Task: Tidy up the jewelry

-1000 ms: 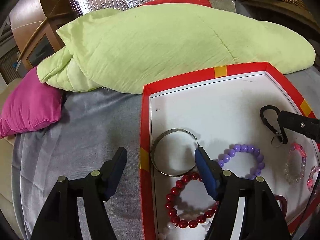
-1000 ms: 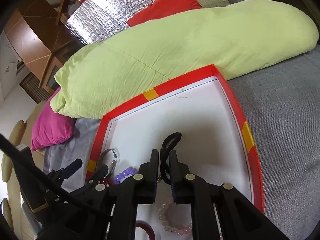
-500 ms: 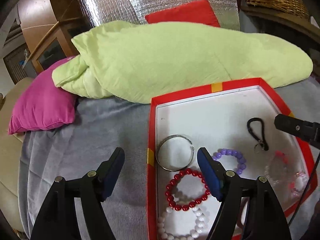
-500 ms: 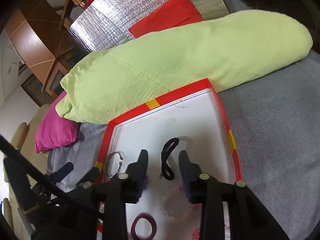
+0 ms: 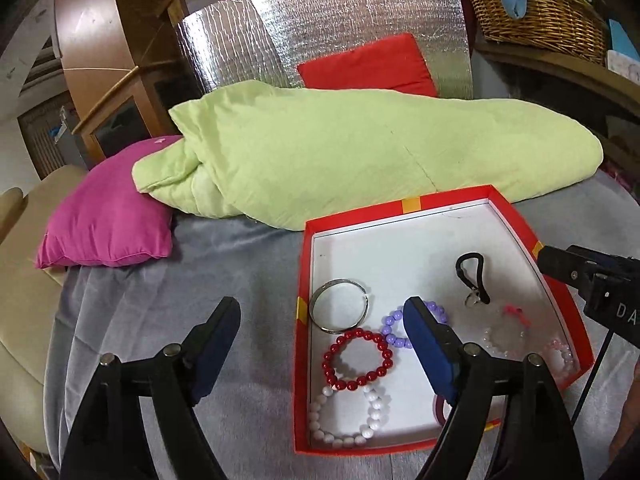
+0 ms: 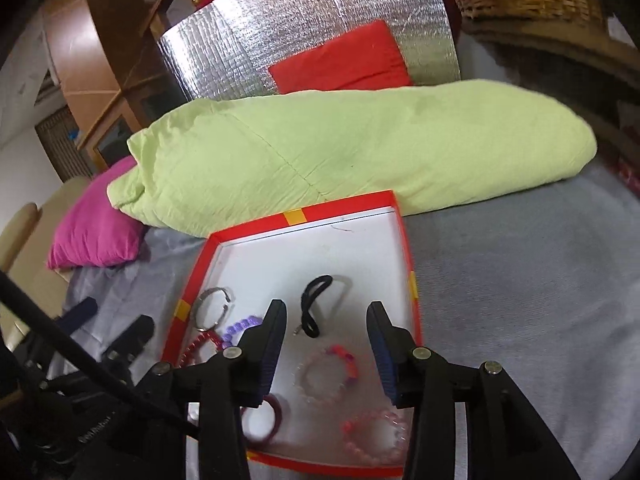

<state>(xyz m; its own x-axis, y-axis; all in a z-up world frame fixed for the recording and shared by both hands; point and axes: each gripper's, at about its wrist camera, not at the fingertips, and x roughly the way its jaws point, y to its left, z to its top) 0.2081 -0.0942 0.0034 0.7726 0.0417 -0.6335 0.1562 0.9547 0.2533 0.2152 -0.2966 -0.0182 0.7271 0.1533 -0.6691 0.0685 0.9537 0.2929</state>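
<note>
Your right gripper [image 6: 327, 320] hangs with its jaws spread and nothing between them, and the black cord loop [image 6: 314, 306] lies flat on the white floor of the red box [image 6: 294, 216], just ahead of the gap and nearer the left finger. Your left gripper [image 5: 320, 326] is also spread wide and empty, straddling the box's left wall, with the silver bangle [image 5: 339, 306] and red bead bracelet [image 5: 358, 360] lying between its fingers.
</note>
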